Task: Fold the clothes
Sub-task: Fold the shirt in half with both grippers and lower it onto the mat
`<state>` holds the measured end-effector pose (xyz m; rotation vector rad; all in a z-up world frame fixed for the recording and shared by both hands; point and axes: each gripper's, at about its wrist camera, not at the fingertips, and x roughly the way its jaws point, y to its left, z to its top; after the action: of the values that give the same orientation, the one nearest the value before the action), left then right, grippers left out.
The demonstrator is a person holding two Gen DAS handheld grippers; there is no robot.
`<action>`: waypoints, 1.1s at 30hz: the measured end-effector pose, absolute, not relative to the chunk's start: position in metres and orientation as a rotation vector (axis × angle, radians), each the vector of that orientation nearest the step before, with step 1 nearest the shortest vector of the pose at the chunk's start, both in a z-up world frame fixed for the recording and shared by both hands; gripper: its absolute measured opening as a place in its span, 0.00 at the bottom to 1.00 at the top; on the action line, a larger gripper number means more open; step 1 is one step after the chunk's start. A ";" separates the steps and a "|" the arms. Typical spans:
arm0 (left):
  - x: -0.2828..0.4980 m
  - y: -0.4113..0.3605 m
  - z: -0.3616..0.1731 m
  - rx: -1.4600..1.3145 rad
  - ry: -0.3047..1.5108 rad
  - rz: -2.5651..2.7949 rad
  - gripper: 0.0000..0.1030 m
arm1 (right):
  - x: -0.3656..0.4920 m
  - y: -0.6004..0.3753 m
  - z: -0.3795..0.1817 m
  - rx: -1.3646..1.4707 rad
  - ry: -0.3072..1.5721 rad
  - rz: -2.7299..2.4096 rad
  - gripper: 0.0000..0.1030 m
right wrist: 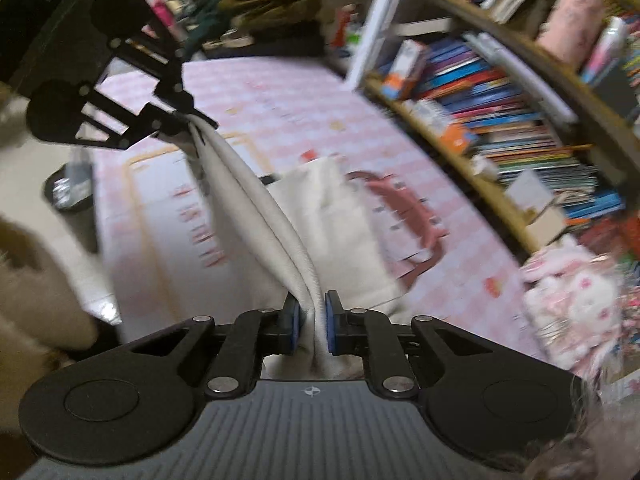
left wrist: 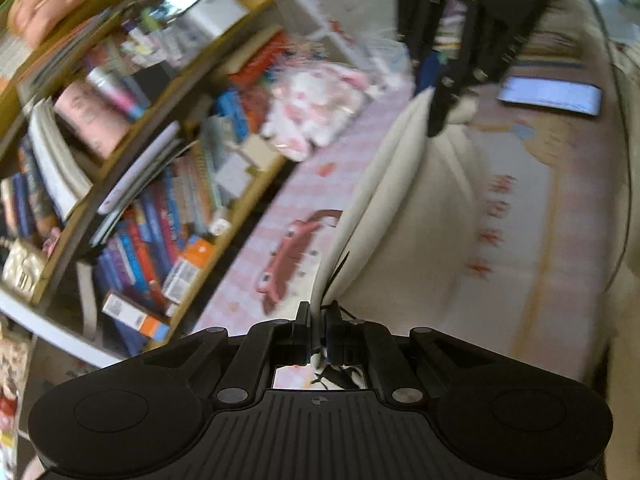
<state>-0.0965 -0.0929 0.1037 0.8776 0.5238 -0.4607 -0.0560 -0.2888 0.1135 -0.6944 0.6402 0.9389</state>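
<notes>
I see a smooth cream cloth garment [right wrist: 340, 216] stretched in a doubled fold between my 2 grippers. The left gripper [left wrist: 319, 322] is clenched on one end, the right gripper [right wrist: 312, 322] clamps the other. It hangs above a pink checked bedsheet [right wrist: 280, 96], a crowded wooden bookshelf [right wrist: 520, 92] close alongside.

Cream garment [left wrist: 404, 208], plain off-white cloth, no print visible. Top edge doubled into two layers, pulled into a taut band [right wrist: 256, 200] running between two raised ends. Remainder hangs down in a flat panel [right wrist: 340, 240] over the pink checked bedspread [right wrist: 280, 112]. Frames blurred.
</notes>
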 end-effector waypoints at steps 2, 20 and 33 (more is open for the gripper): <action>-0.079 -0.090 0.102 0.842 0.530 -0.432 0.06 | -0.043 -0.284 0.114 -0.691 0.618 0.907 0.10; 0.022 -0.072 0.051 0.733 0.722 -0.458 0.17 | 0.050 -0.251 0.057 -0.647 0.737 0.775 0.11; 0.027 -0.005 0.051 0.508 0.692 -0.307 0.70 | 0.078 -0.274 0.015 -0.456 0.776 0.510 0.29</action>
<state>0.0268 -0.0054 0.0514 0.5077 0.6920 -0.3069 0.0779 -0.2743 0.0148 -0.4556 0.7764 0.5103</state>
